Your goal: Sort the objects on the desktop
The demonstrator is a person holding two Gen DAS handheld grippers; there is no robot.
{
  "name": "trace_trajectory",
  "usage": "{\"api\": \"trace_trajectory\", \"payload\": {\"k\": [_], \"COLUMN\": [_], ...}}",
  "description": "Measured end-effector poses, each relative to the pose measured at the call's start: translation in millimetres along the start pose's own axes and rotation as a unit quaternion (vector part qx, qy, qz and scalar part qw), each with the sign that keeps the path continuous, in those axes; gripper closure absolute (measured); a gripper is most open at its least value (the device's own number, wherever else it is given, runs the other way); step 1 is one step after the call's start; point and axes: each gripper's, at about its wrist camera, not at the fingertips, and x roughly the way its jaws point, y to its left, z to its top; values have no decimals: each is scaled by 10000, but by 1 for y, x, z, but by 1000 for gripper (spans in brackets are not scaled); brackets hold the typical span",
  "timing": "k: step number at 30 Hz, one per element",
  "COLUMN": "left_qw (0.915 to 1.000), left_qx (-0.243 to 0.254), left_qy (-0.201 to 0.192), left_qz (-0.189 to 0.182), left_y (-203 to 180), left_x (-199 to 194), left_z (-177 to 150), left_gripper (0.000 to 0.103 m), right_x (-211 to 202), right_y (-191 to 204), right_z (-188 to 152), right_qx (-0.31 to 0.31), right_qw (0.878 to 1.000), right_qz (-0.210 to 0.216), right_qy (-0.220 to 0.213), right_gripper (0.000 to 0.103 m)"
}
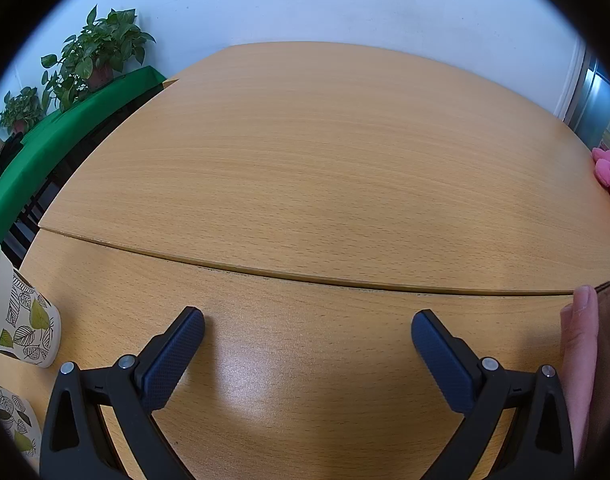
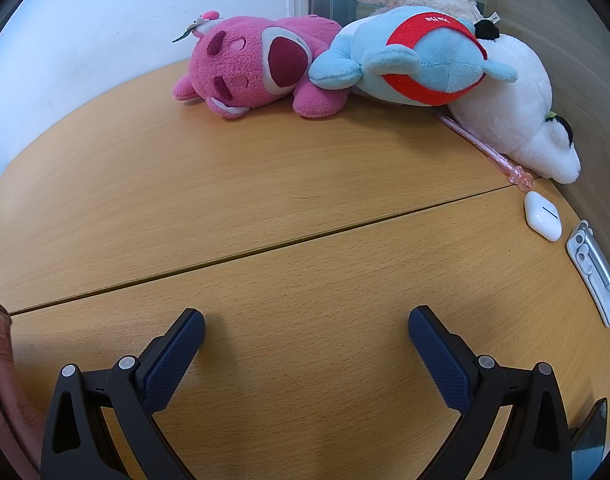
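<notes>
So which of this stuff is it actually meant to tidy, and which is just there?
To sort:
pink plush
blue plush
white plush
pink pen
white earbud case
leaf-print cups

Just there:
potted plants
green cloth
wooden table

Both tongs, left and right, are open and empty.

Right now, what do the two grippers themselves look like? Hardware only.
The left gripper and right gripper look identical: black plastic linkage arms with triangular cutouts, silver round pivot pins, and dark navy textured fingers. No cables or markings visible. Bare skin of a hand shows at the frame edge.
</notes>
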Motion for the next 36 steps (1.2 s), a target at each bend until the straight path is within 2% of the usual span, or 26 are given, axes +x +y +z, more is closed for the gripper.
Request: {"api": "trace_trajectory", "payload": {"k": [36], "left_qw": [10000], "left_qx": [-22], "left_qy": [0], "left_qz": [16], "left_y": [-1], "left_x": [-1], "left_z": [-1], "left_gripper": [0], "right_x": [0], "right_y": [-1], "right_z": [3], "right_qx": [-1], "right_qw": [10000], "right_qz": [1], "right_qy": [0], "right_gripper": [0]}}
